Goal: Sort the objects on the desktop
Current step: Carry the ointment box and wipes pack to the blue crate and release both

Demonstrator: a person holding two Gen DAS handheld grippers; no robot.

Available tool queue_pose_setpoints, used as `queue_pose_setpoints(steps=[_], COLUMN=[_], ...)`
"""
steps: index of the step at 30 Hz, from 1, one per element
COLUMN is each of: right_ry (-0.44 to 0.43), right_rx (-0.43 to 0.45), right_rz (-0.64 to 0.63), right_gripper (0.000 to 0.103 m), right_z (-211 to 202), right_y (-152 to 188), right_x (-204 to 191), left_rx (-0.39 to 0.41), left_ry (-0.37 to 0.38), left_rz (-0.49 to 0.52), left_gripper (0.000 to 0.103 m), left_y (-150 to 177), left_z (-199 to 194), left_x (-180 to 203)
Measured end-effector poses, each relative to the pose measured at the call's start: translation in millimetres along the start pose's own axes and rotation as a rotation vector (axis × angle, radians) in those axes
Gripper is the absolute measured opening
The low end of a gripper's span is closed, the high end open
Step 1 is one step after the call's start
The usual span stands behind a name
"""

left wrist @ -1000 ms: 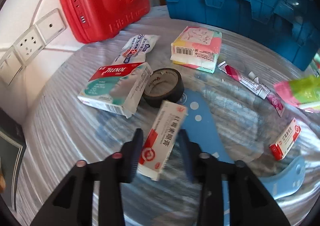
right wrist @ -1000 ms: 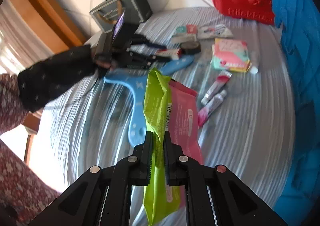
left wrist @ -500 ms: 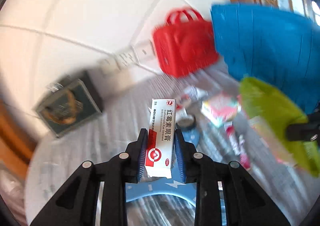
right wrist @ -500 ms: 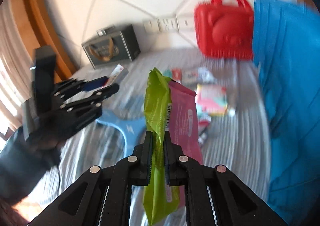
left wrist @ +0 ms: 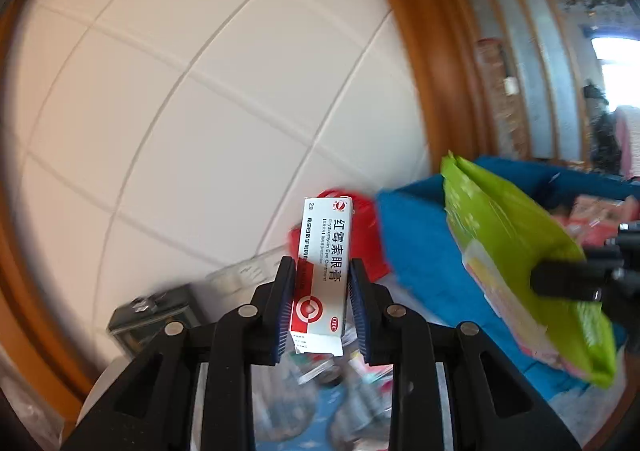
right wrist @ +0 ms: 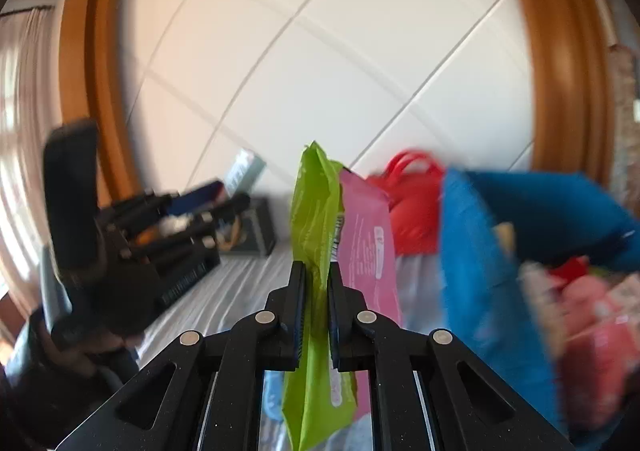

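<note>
My left gripper (left wrist: 320, 311) is shut on a white and red eye ointment box (left wrist: 325, 271) and holds it upright, high above the table. My right gripper (right wrist: 317, 311) is shut on a green wipes pack (right wrist: 316, 251) with a pink pack (right wrist: 370, 251) against it. The green pack also shows at the right of the left wrist view (left wrist: 520, 259). A blue storage bin (right wrist: 500, 251) with several items inside is to the right. The left gripper shows at the left of the right wrist view (right wrist: 168, 219).
A red bear-shaped case (right wrist: 412, 207) stands by the white tiled wall. A dark box (left wrist: 152, 315) sits at the back left of the striped table (right wrist: 224, 291). Blurred small items lie on the table below the left gripper. Wooden frames border the wall.
Both grippers have risen and tilted up from the table with their loads. The views now show mostly wall, and the blue bin's open top has come into sight.
</note>
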State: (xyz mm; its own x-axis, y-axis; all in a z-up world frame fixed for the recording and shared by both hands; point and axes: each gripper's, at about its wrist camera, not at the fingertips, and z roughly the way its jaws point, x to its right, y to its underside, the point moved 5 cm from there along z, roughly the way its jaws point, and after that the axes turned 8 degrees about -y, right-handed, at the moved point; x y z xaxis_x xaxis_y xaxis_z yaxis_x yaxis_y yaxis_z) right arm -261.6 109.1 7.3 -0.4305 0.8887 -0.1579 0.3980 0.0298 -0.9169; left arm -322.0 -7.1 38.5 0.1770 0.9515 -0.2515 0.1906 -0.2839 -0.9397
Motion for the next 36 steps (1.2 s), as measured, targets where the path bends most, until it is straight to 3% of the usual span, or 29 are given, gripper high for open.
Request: queue_pose_setpoints(steps=[4,12,17,19,21,23,25,26,27,29,36], right_ry=[0.070,0.173,0.239,0.236,0.241,0.231,0.244,0.247,0.250,0.251,0.263], right_rx=[0.073,0.124,0.125,0.112,0.123,0.121,0.119,0.121,0.126,0.128,0.167], right_rz=[0.014,0.025,-0.008,0.041,0.063,0.064,0.061,0.061,0.069,0.092,0.153], right_gripper=[0.010,0.009,0.009,0.009,0.010,0.012,0.036,0.043,0.054,0.056,0.083], right_z=[-51.6,-137.6,-157.8,-151.9,-159.2,-167.4,-173.0,-176.8,-179.0,-181.9,-197.2], right_y=[-14.8,-26.7,-35.9,-35.1,-33.2,-28.7,-27.4,-25.8,-24.2,-18.4,-9.9], right_x=[23.8,107.5,164.8,199.1,215.3,223.7,232.3,233.9,237.0,248.4,274.1], left_rx=[0.017,0.040,0.018,-0.024,-0.026,-0.050,-0.076,-0.069,-0.051,-0.047,-0.013], left_ry=[0.055,0.065,0.062,0.081,0.054,0.022,-0.016,-0.041,-0.078,-0.094,-0.161], left_rz=[0.014,0.048,0.082,0.078,0.099,0.151,0.189,0.208,0.227,0.229,0.173], left_gripper=[0.026,0.027,0.027,0.028,0.029,0.037,0.076,0.081,0.082,0.082,0.082], left_y=[-25.9,-68.4,-88.3,-86.7,-86.0,-86.6,-88.4,-90.5,-94.0,-100.8,-119.1], left_z=[-9.8,-13.6,6.6,19.1,21.0,29.5,37.4,40.1,41.1,43.1,36.9], left_x=[45.3,150.9,231.2,249.5,264.1,278.0,287.0,291.5,295.0,297.4,286.7])
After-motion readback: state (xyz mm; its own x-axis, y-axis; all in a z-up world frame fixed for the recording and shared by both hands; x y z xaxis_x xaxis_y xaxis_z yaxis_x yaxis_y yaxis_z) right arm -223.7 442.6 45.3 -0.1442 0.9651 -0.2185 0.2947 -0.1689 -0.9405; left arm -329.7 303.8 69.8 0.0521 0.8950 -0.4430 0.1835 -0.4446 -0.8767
